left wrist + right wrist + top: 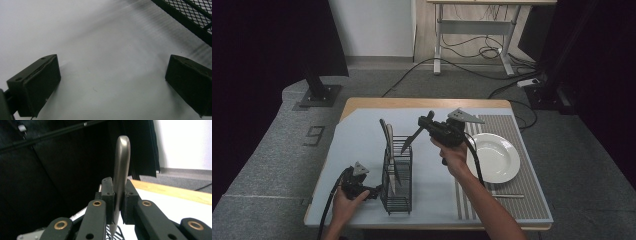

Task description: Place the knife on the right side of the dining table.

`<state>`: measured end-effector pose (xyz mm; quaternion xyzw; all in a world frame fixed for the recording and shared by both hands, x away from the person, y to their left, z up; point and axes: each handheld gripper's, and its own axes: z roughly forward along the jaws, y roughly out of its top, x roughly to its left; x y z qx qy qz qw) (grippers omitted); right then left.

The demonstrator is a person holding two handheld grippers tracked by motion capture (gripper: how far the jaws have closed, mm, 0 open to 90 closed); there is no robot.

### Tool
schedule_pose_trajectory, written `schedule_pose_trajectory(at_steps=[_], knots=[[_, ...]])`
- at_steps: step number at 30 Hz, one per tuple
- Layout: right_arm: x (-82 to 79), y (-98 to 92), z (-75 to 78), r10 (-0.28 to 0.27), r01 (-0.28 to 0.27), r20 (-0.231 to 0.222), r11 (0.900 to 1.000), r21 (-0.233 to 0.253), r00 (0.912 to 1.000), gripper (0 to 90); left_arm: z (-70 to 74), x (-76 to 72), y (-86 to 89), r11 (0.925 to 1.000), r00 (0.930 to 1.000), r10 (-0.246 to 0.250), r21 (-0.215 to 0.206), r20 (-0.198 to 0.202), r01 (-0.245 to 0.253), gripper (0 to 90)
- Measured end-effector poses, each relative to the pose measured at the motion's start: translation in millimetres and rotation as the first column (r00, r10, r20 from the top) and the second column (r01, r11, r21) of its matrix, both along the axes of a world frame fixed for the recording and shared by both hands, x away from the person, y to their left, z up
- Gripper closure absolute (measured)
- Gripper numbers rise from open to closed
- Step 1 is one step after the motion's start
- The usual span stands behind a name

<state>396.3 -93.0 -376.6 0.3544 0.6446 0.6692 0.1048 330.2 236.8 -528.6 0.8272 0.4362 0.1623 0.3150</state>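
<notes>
In the high view my right gripper [428, 126] hangs above the table's middle, shut on a knife [412, 139] whose blade slants down and left toward the top of a black wire cutlery rack [397, 200]. The right gripper view has the knife's metal handle [121, 165] standing upright, pinched between the jaws of that gripper [117, 195]. Several utensils [388, 145] stand in the rack. My left gripper [374, 191] rests low at the rack's front left, open. In its own view, that gripper [112, 82] has bare mat between the wide jaws and the rack's mesh [192, 15] at the upper right.
A white plate [494, 157] sits on a striped grey placemat [532, 200] at the right. One more utensil [507, 196] lies on the placemat in front of the plate. A light blue mat [357, 145] covers the table. A desk and cables are on the floor beyond.
</notes>
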Motion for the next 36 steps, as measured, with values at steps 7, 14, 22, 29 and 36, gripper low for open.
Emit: schedule_pose_trajectory(at_steps=[7,14,22,29,36], knots=[[-3.1,-26.7,12.8,-0.002,0.002,-0.001,0.997,0.075,1.0,83.0,0.0,0.0,0.1,1.0,1.0,-0.001,0.001,0.0,0.001,0.0],[-5.4,-49.6,20.5,-0.029,0.026,0.022,0.991,0.129,0.9993,82.9,0.0,0.0,0.1,1.0,1.0,-0.001,0.001,0.0,0.001,0.0],[-8.5,-69.8,28.1,-0.067,0.059,0.044,0.986,0.154,0.9968,82.9,0.0,0.0,0.1,1.0,1.0,0.0,0.001,0.0,0.0,0.0],[-0.4,-79.2,14.7,-0.129,0.126,0.031,0.988,0.089,0.9912,82.9,0.0,0.1,0.1,1.0,1.0,-0.001,0.001,0.001,0.001,0.0],[13.5,-83.4,-4.5,-0.171,0.172,-0.008,0.984,0.049,0.9852,82.9,0.1,0.0,0.1,1.0,1.0,-0.001,0.002,-0.001,0.001,0.0]])
